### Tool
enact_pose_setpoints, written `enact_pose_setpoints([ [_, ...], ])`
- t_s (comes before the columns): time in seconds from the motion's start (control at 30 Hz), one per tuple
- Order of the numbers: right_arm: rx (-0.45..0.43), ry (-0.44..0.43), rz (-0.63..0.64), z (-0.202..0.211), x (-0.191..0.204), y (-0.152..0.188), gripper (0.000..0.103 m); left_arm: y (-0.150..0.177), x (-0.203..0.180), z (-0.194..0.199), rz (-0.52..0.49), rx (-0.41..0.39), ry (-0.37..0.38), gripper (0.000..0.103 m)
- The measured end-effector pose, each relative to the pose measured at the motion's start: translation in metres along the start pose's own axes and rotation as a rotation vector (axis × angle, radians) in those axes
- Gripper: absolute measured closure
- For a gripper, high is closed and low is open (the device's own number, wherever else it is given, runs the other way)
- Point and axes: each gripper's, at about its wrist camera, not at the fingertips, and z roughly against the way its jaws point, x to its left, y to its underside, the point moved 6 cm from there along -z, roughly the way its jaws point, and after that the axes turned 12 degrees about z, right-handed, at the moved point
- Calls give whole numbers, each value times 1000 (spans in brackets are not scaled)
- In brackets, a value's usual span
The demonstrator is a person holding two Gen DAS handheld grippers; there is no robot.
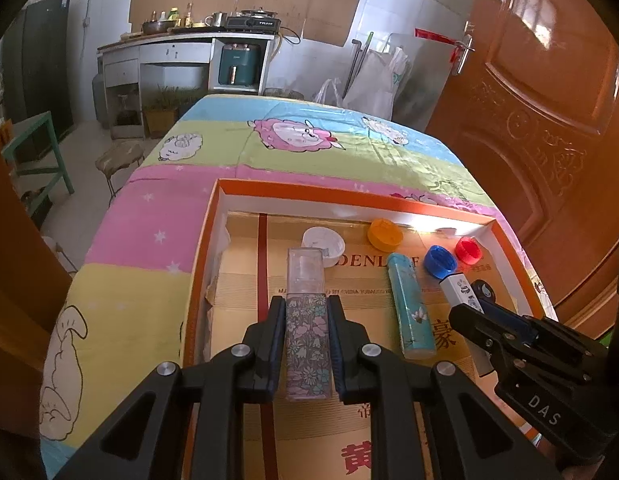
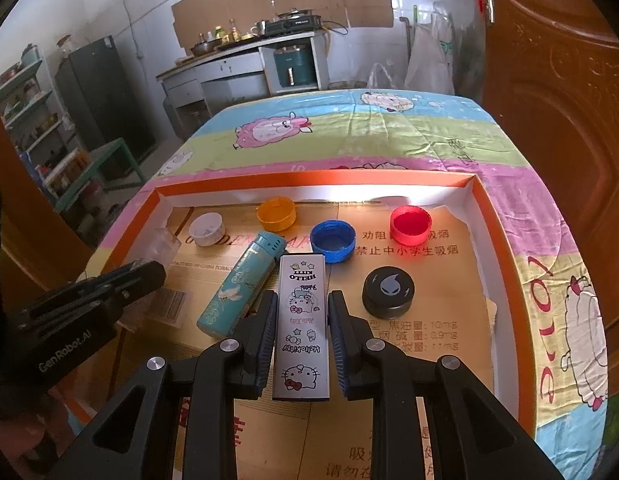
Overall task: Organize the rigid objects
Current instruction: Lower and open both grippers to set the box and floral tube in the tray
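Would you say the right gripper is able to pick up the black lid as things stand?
Probably not yet: the right gripper is shut on the Hello Kitty case, so its jaws are full. The black lid lies just to its right in the tray, with nothing over it.

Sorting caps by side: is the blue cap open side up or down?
Open side up: the blue cap shows its hollow inside, resting in the orange-rimmed box.

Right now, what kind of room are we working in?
Most likely a home kitchen used as a living space: a gas stove with pots sits on a counter, a dark fridge stands to the side, and the orange-rimmed tray rests on a cartoon-print quilt.
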Motion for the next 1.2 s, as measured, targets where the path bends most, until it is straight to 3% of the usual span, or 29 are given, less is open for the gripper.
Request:
enact_pose_setpoints([
  [1.07, 23, 21, 30, -10, 3, 1, 72, 6, -4, -13, -43, 7, -3, 82],
  [1.2, 22, 22, 30, -10, 3, 1, 72, 6, -4, -10, -43, -2, -2, 78],
])
